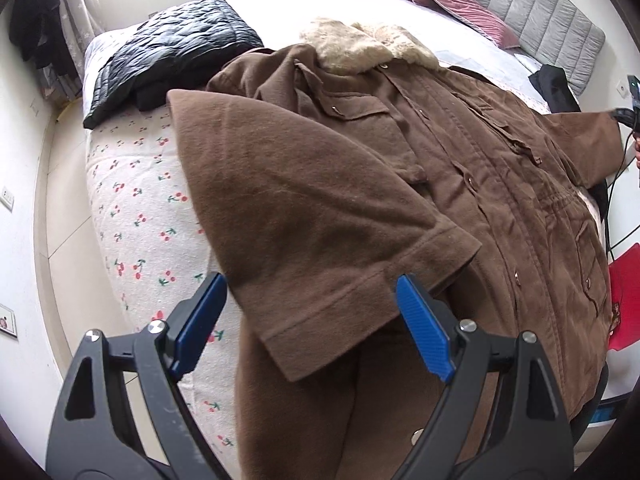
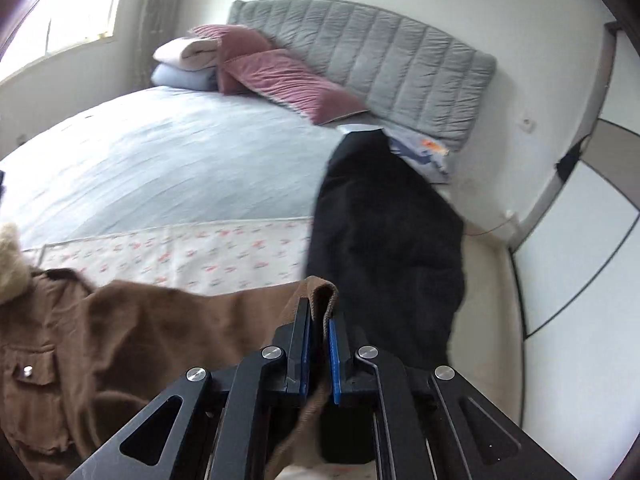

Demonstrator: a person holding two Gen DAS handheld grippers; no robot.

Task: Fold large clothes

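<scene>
A large brown coat [image 1: 460, 152] with a pale fur collar [image 1: 360, 46] lies front up on the bed. One sleeve [image 1: 312, 216] is folded across its chest, the cuff lying just ahead of my left gripper [image 1: 310, 292], which stands open above it with nothing between the blue pads. The other sleeve stretches out to the far right, where my right gripper [image 1: 626, 114] shows at the frame edge. In the right wrist view my right gripper [image 2: 320, 320] is shut on that sleeve's cuff [image 2: 320, 290], lifted off the bed, with the coat's body [image 2: 80, 340] at lower left.
A folded black quilted jacket [image 1: 168, 56] lies at the bed's far left corner. A black garment [image 2: 384, 240] hangs over the bed's edge by the grey headboard cushion [image 2: 380, 60]. Pink pillows [image 2: 280, 72] sit at the head. Something red [image 1: 626, 300] lies at the right.
</scene>
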